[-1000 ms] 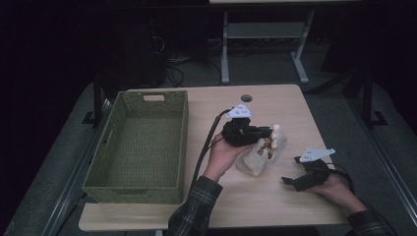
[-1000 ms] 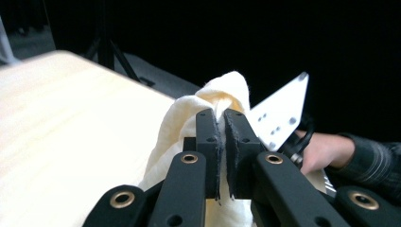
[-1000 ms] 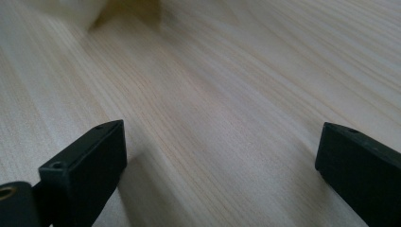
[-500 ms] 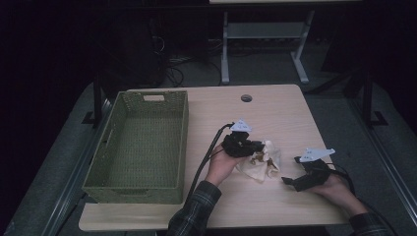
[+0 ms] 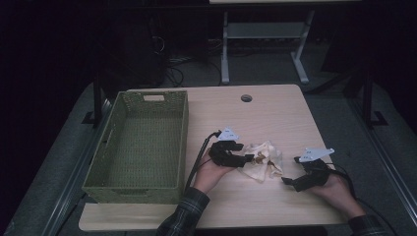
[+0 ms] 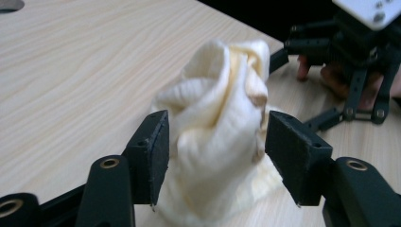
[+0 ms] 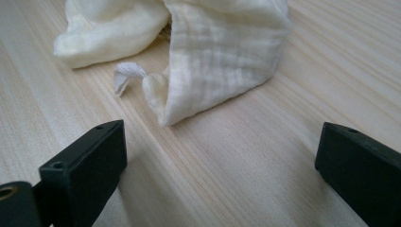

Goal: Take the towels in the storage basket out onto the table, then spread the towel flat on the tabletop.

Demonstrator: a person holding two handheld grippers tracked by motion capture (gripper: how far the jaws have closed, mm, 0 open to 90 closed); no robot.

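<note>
Right tool point(image 5: 290, 181) sits low on the near right of the desk point(image 5: 275, 108), jaws wide apart with bare wood between them, pointing at the near edge of the cream cloth point(image 7: 222, 52) just ahead, not touching it. Left tool point(image 5: 248, 158) is down at the cloth point(image 5: 263, 162) near the desk's middle; its jaws have just been opening and now stand apart either side of a bunched-up fold point(image 6: 222, 127), pads not pressing, so the cloth is let go and lies crumpled on the desk between the two tools. Further left, the green basket point(image 5: 142, 142) holds nothing that can be seen. Progress judgement: early stage, cloth is laid down but still rumpled, not spread or folded, not in the basket; whatever comes next (flatten, fold or bin it) is all left to do. Versus a second ago: the left tool then held the cloth pinched and lifted clear of the desk, higher and further back; now it has come down and released, cloth slumped flatter. Right tool is in the same spot.
</note>
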